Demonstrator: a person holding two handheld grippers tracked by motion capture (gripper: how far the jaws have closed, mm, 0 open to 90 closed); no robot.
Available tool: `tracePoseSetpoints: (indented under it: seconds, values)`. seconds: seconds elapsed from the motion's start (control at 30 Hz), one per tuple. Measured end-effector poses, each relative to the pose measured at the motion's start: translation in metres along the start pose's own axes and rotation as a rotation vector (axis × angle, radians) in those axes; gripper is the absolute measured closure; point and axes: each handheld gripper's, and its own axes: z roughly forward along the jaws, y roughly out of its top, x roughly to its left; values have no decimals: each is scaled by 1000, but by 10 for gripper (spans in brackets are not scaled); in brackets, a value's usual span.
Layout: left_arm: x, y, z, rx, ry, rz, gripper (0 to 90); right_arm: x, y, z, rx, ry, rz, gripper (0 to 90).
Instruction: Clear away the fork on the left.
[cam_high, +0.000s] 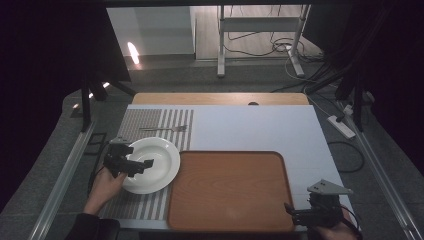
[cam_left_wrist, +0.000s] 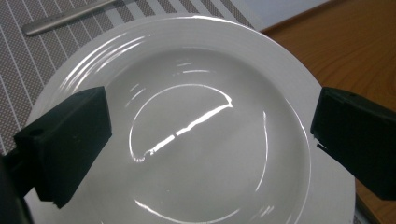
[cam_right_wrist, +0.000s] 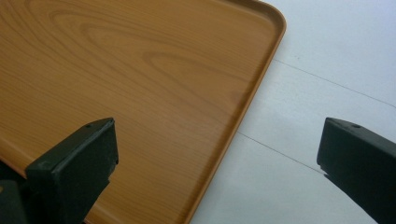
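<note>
Two grippers are working at this table, and both are standing with jaws spread wide and holding nothing. The left gripper (cam_high: 145, 163) is hovering over the white plate (cam_high: 167, 150), whose bowl is lying directly beneath and between its jaws in the left gripper view (cam_left_wrist: 201, 140). The plate is sitting on a striped placemat (cam_high: 145, 122), with a fork (cam_high: 165, 128) lying just beyond the plate from this gripper. The right gripper (cam_high: 290, 212) is waiting at the near right corner of the wooden tray (cam_high: 230, 190), whose raised rim (cam_right_wrist: 243, 116) is running between its jaws.

My worry is the plate itself: glazed, glossy and sloped, it is offering the jaws little to bite on. Closing on the bowl rather than the rim would likely be slipping off, or tipping the plate and nudging it against the tray edge just beside it. Pushing too low could be dragging the placemat along.

The tabletop (cam_high: 260, 130) is pale and smooth. Beyond it, the room is dim, with cables on the floor and a metal stand (cam_high: 260, 30).
</note>
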Motion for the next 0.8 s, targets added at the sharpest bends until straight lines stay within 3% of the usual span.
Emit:
tracePoseSetpoints:
  seconds: [0.37,0.67,0.8]
  values:
    - [13,9,11,-15,-15,-50,0,0,0,1,4,0,0,0]
    - [21,14,16,-7,8,-67,0,0,0,1,7,-1,1,0]
    - [24,16,17,8,19,-54,0,0,0,1,8,1,1,0]
